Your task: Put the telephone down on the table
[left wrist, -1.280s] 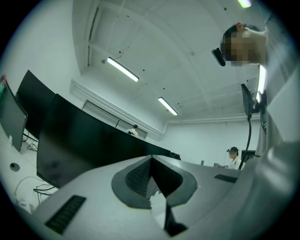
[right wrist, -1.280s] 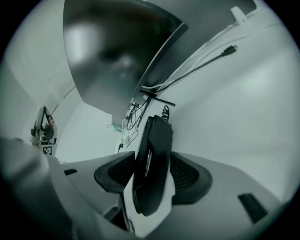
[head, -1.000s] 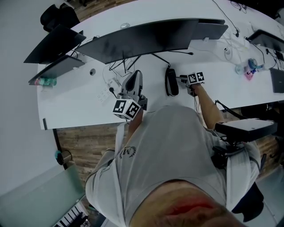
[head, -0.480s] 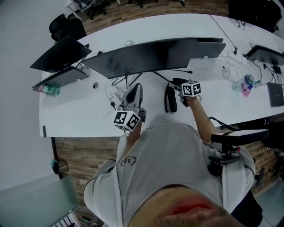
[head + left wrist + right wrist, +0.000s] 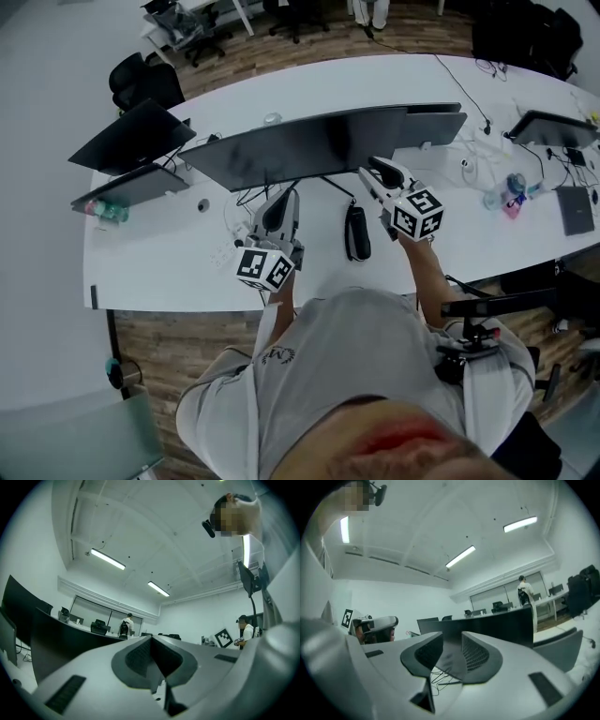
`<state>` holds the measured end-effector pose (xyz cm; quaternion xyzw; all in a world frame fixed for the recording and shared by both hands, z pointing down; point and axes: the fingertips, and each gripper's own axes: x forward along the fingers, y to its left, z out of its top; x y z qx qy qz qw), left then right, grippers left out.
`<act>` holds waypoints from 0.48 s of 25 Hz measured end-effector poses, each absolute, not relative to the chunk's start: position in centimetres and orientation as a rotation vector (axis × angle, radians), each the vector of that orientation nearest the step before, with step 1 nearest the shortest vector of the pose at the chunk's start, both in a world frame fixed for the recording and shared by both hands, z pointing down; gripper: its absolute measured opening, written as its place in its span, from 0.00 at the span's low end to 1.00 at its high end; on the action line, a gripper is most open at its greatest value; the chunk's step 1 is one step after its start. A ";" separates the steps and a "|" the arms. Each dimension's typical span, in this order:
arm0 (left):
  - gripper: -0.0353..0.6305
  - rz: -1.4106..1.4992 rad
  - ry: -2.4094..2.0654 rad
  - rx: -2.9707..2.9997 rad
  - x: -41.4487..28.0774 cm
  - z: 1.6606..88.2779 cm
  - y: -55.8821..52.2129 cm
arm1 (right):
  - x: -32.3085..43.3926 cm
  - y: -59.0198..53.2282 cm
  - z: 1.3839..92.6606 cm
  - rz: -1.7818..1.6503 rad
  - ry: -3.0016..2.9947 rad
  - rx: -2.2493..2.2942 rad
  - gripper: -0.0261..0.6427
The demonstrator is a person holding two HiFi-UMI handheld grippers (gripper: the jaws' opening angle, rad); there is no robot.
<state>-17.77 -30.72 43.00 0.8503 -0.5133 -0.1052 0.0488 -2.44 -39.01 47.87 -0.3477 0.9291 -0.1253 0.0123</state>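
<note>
The telephone handset (image 5: 354, 232), black and oblong, lies flat on the white table (image 5: 169, 262) in front of the curved monitor (image 5: 319, 141). Nothing touches it. My right gripper (image 5: 373, 171) hangs high above the table, up and right of the handset, pointing level at the monitor. Its jaws have just been closing; in the right gripper view the right gripper (image 5: 452, 644) still shows a gap with nothing in it, so it is open. My left gripper (image 5: 281, 197) hovers left of the handset, and in the left gripper view its pads (image 5: 140, 656) meet with nothing held.
Loose cables (image 5: 246, 211) and a socket strip lie under the left gripper. Two dark laptops (image 5: 131, 131) and a bottle (image 5: 103, 211) stand at the table's left end. More screens and small items sit at the right end (image 5: 511, 192). A chair armrest (image 5: 497, 302) is by my right side.
The right gripper has lifted from beside the handset to well above the table and rolled. The left gripper has risen a little. The handset has stayed on the table.
</note>
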 end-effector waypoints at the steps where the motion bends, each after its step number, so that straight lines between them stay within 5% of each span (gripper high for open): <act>1: 0.07 -0.325 -1.559 2.604 -17.6 42.4 -30.6 | -2.2 -38.6 46.2 -0.336 2.880 -1.093 0.23; 12: 0.07 -0.373 -1.543 2.629 -17.9 40.3 -29.5 | -2.5 -33.6 37.7 -0.024 2.802 -1.157 0.06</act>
